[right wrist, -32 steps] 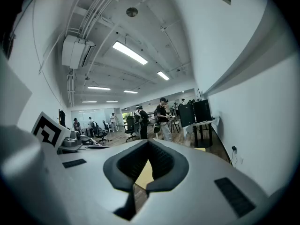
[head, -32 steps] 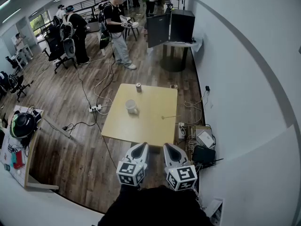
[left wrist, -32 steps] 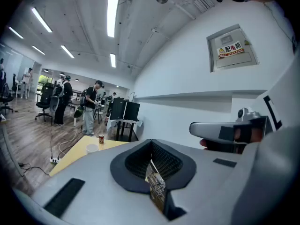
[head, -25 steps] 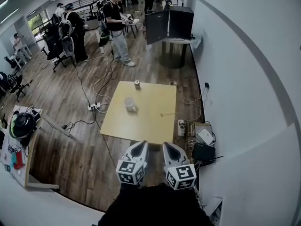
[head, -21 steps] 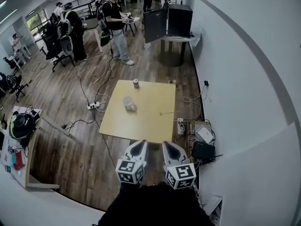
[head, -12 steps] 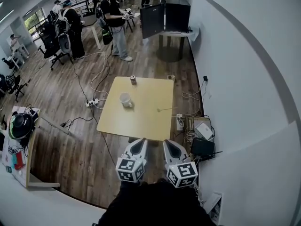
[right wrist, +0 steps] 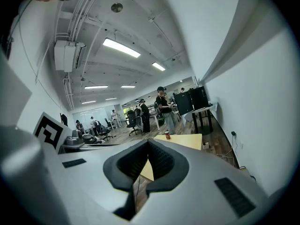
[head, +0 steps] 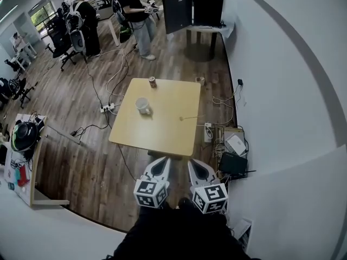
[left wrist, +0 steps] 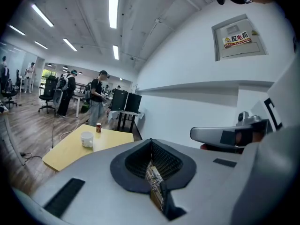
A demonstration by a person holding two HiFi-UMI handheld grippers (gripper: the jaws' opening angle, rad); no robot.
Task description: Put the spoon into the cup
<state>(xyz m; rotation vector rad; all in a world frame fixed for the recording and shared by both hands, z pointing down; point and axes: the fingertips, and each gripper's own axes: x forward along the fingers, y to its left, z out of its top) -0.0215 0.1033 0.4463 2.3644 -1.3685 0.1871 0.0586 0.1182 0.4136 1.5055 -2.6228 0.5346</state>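
Still in approach: the table point(head: 130, 137) has drifted slightly up the head view, and spoon point(head: 188, 118) and cup point(head: 142, 105) lie unmoved on it, well apart. Left gripper point(head: 161, 164) and right gripper point(head: 195, 166) are both closed and empty, short of the near edge, so no grasp has begun.

left tool point(head: 161, 161) jaws together, empty, right tool point(head: 194, 163) likewise closed, side by side

Yellow table point(head: 162, 134) ahead of the left gripper point(head: 161, 161), can point(head: 152, 82) at its far edge, power strip point(head: 108, 108) ahead-left, monitors point(head: 181, 12) beyond
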